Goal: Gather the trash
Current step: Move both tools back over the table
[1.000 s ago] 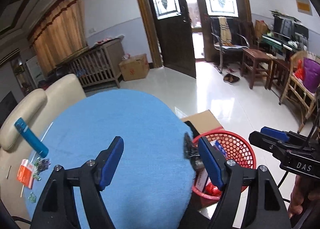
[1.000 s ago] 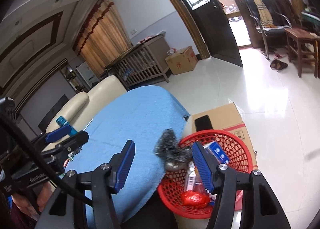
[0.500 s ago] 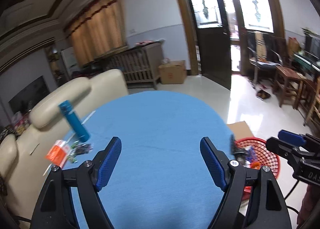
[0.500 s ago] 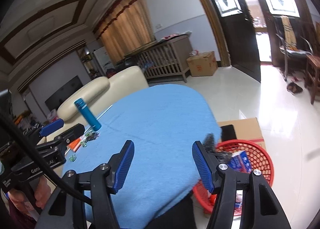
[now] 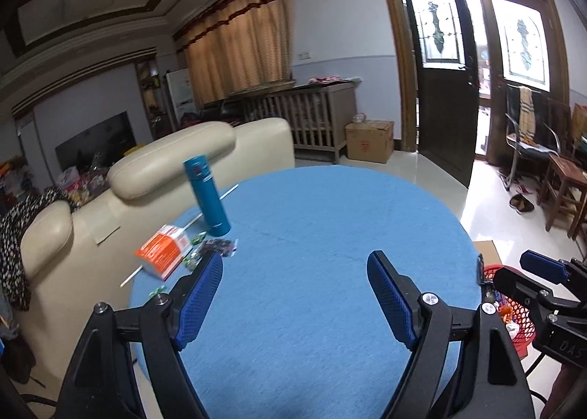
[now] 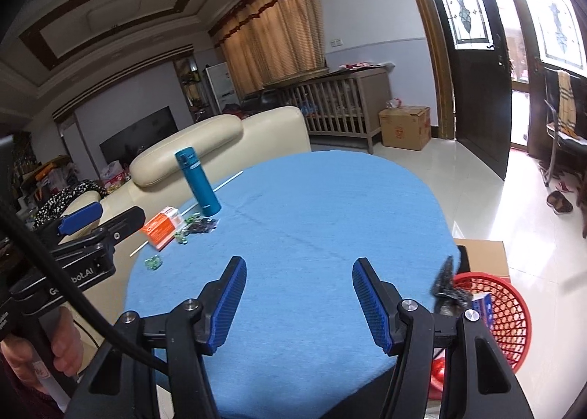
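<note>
Both grippers are swinging away from the red basket [image 6: 506, 312] and back toward the litter. Nearest, the left gripper [image 5: 295, 296] is hanging over bare blue cloth with its jaws standing wide and nothing between them, a little wider than a second ago. The right gripper [image 6: 299, 303] is hovering beside it, about half spread and also empty. A second ago a dark crumpled scrap [image 6: 445, 290] was in front of it at the basket; now that scrap is sitting at the basket's rim, so that piece seems delivered. Farther across the tabletop [image 5: 330, 221], the remaining trash is waiting: the orange carton [image 5: 163, 250], small green wrappers [image 6: 152, 262] and a white straw [image 5: 211, 205], all beside the teal flask [image 5: 207, 197].
</note>
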{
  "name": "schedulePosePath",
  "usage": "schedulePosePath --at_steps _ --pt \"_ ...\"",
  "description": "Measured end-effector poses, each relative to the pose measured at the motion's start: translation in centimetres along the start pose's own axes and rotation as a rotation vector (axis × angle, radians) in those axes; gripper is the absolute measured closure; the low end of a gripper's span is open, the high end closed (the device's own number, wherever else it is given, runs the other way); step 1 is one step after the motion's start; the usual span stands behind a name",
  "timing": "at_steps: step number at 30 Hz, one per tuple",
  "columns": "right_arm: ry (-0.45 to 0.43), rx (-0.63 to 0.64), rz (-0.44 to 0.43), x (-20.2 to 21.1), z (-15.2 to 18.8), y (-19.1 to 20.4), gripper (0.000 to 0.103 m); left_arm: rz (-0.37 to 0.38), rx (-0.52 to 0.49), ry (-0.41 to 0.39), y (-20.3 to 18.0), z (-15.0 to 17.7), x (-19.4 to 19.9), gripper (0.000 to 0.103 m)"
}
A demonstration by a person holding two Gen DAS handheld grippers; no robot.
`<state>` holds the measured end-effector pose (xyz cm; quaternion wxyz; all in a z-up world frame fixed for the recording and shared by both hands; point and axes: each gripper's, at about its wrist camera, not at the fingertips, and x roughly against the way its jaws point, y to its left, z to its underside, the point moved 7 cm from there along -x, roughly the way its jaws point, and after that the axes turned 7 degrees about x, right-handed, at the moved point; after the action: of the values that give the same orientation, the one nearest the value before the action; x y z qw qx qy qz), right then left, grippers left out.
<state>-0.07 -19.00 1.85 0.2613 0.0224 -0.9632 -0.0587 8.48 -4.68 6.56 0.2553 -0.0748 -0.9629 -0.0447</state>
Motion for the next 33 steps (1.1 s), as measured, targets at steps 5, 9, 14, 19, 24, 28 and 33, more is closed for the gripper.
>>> schedulePosePath --at_steps 5,9,14,19,24,28,33 --pt "-0.004 0.038 -0.004 -0.6 0.2 3.0 0.039 -0.044 0.038 -0.001 2.8 0.7 0.4 0.021" --pt "-0.006 0.079 -0.017 -0.9 0.3 5.2 0.039 -0.063 0.060 0.001 4.7 1.1 0.8 0.021" --pt "-0.025 0.132 -0.029 -1.0 0.5 7.5 0.039 -0.091 0.085 -0.001 6.7 1.6 0.9 0.021" --pt "-0.030 0.170 -0.036 -1.2 0.7 8.9 0.039 -0.113 0.096 -0.003 7.8 1.8 0.9 0.021" --pt "-0.032 0.195 -0.037 -1.4 1.2 10.0 0.039 -0.126 0.103 0.008 8.3 2.4 0.8 0.021" --pt "-0.039 0.213 -0.030 -1.5 1.5 10.5 0.039 -0.131 0.105 0.023 8.5 3.0 0.6 0.021" --pt "-0.035 0.219 -0.024 -1.8 1.8 10.6 0.039 -0.138 0.105 0.045 8.7 3.9 0.2 0.021"
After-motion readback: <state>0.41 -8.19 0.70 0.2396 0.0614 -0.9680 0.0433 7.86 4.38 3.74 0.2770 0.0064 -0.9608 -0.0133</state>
